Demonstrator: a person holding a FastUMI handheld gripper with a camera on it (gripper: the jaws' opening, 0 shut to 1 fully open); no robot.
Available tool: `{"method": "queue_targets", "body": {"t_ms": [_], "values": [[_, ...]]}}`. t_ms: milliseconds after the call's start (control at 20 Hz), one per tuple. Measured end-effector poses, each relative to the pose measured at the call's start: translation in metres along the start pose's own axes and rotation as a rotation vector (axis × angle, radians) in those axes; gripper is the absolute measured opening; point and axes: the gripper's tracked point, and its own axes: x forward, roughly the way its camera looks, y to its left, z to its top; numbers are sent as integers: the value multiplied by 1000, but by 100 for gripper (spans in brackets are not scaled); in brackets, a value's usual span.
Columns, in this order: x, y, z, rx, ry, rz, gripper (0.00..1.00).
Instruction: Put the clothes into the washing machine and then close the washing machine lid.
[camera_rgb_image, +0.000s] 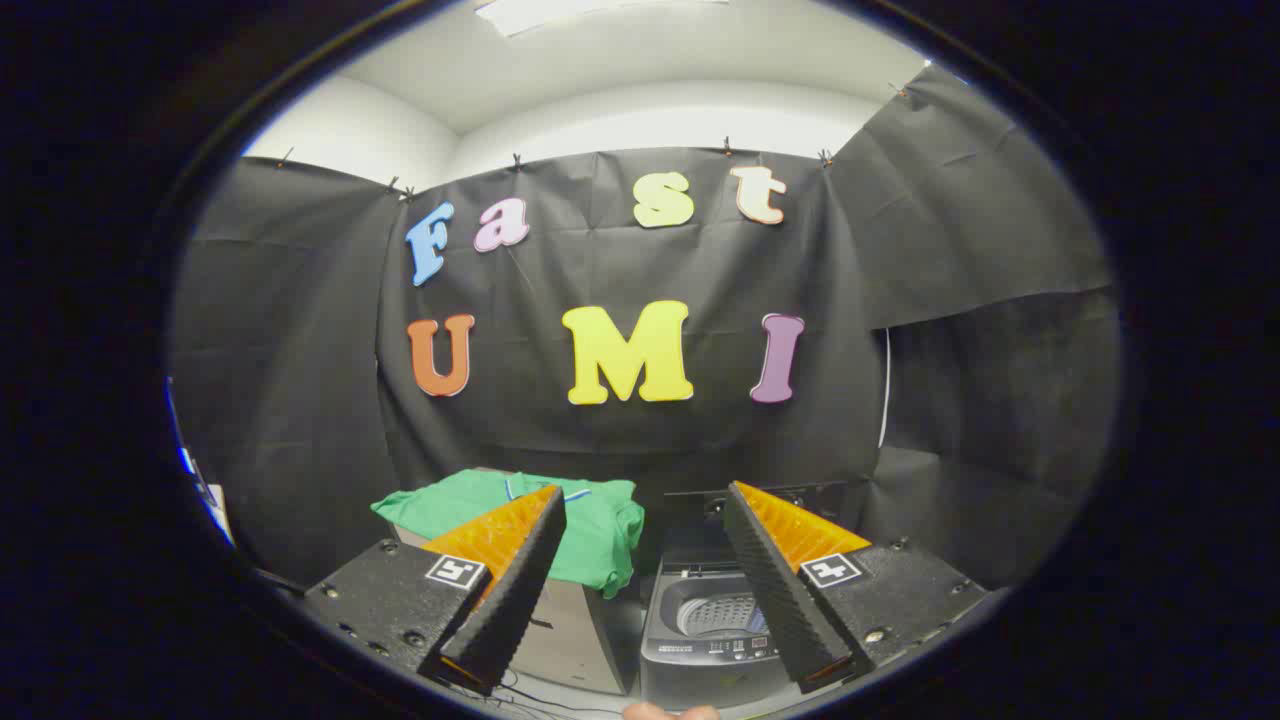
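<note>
**Claw held wide, nothing between its fingers**

Claw (645, 505) spread wide and holding nothing, as I see it from the camera riding on it. Its two fingers (515, 580) are wedge-shaped, with ribbed inner faces and a studded look on the upper slopes; each springs from a flat, speckled block carrying a small square marker.

Beyond the left finger lies the green garment (600, 530), soft and rumpled, with a light collar edge showing. It is draped over a pale boxy stand (570, 640), one corner hanging limp down the stand's side. I cannot tell what the stand is made of.

Just beside the stand, ahead of the gap between the fingers and partly behind the right one, sits the washing machine (700, 660), a grey top-loader. Its lid (760, 495) is up, standing behind the opening. Inside I see the perforated metal drum (720, 615), and no clothing in the part of it that shows. A control strip runs along the machine's front edge.
</note>
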Motion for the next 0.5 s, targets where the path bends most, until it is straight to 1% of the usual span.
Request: {"method": "queue_targets", "body": {"t_ms": [350,500], "values": [[-5,-8,16,6,-19,-3,100],[-5,1,23,9,-27,4,99]]}}
